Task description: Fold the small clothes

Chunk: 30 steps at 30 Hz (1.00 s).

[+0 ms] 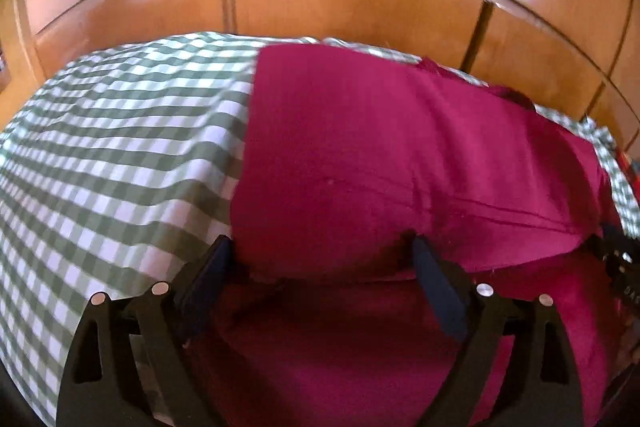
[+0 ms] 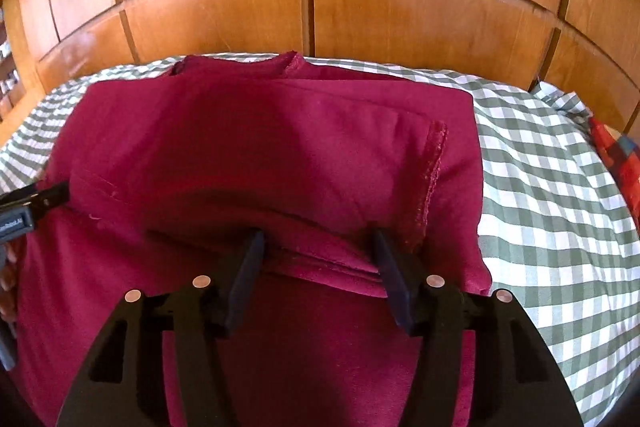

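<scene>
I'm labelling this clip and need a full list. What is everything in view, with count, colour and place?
Magenta cotton garment: one, magenta-red, partly folded in layers on the checked cloth, in front of both claws.
Green-and-white checked cloth: one, green and white, covering the surface under the garment.
Wooden panelled wall: one, glossy orange-brown, behind the cloth.
Red and blue patterned item: one, at the far right edge, too cut off to identify.
Left claw: one, black, jaws open over the garment's near left part.
Right claw: one, black, jaws open, with the garment's folded edge between them.
</scene>
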Available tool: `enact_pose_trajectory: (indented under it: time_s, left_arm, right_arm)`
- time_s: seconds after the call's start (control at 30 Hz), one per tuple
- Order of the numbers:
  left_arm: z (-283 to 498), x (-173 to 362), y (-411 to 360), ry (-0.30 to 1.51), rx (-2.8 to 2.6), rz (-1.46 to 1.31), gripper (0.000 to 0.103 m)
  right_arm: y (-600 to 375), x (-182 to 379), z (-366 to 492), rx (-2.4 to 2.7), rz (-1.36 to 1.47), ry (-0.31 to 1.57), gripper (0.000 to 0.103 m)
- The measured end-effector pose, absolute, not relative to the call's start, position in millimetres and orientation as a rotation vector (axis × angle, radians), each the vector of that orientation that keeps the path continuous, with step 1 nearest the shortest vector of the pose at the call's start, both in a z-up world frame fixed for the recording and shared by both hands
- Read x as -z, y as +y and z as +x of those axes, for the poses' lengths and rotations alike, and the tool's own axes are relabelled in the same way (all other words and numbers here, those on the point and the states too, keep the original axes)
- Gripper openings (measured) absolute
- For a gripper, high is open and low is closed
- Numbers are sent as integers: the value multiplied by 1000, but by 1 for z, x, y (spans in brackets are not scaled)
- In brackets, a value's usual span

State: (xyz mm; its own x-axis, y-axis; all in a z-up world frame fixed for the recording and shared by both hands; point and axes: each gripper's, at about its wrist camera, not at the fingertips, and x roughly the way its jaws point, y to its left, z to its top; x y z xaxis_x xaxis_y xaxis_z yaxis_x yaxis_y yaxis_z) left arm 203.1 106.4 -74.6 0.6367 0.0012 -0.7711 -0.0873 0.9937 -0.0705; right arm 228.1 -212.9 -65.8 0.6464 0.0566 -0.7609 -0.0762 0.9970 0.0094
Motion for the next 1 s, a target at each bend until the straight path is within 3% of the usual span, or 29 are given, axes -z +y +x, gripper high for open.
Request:
enact_pose_trajectory:
  time_s: [0.07,0.13,0.23,0.6,0.93,1.0]
  left_arm:
    - [195,68,105,857,-80,-89,89]
    - [188,59,102,823,-97,-72,88]
    - [177,41,98,754,-123,-24,88]
    - [177,5,86,644,-108,34,88]
    - [207,29,78,696,-113,71,88]
    - [221,52,81,770,-127,78,88]
  right_arm:
    - [-213,63,227,-85,-25,866,60]
    - [-212,58,224,-110,-30,875,73]
    - [-208,47,211,-128,-46,879,81]
    - [-208,-1,225,-150,72,788,81]
    - [-217,56,292,-23,75,979,75]
    - [-212,64,290,-23,12,932,76]
